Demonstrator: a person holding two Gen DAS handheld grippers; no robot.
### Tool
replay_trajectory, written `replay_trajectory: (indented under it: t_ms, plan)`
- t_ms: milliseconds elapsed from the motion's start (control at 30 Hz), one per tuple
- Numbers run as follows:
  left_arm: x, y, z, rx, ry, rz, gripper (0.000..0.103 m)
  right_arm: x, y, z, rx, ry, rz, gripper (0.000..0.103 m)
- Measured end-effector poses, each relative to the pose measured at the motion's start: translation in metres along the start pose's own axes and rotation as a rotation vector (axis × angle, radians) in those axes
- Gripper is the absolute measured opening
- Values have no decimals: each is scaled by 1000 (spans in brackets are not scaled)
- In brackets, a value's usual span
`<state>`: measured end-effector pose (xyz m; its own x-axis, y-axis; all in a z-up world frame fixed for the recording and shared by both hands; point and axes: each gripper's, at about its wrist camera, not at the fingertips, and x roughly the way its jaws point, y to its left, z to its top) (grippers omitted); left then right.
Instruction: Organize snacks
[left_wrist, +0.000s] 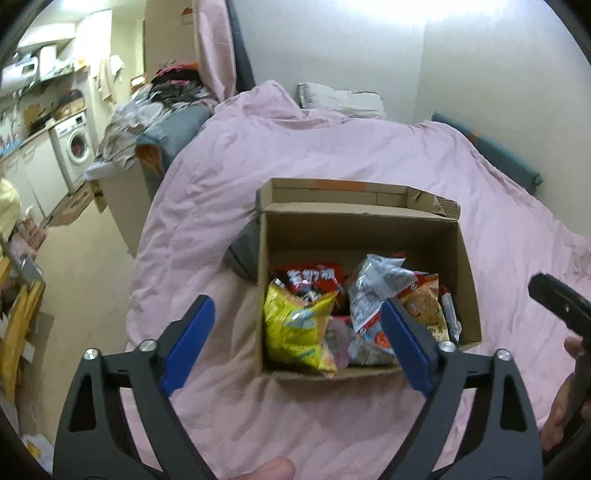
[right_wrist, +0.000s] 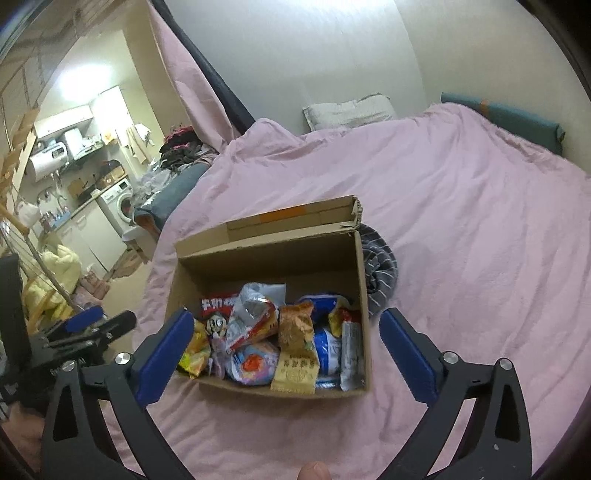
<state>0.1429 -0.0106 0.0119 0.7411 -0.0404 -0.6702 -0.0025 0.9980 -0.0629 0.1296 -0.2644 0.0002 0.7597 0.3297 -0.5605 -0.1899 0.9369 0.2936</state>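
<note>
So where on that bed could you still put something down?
Plenty of bare pink duvet lies right of the cardboard box, up to the pillow and the teal cushion. The strip between the box and the cameras is free too. Crowded: the box's near half, packed with snack bags; its far end looks empty.

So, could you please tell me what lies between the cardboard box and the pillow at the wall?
Only bare pink duvet lies between the cardboard box and the pillow; both wrist views show it.
</note>
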Motion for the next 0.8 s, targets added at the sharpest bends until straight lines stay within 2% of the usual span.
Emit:
replay_trajectory:
  t_ms: [167, 333, 533, 800]
  plan:
    - [-20, 11, -16, -40, 5, 0, 99, -19, 5, -15, 10, -5, 6, 103]
    - [-39, 12, -31, -25, -19, 12, 103, -32, 9, -35, 19, -3, -2, 103]
    - [-44, 3, -44, 2, -15, 3, 103, -26, 21, -44, -25, 11, -23, 103]
    - [-33, 7, -49, -16, 2, 40, 103, -11, 32, -49, -89, -2, -76, 103]
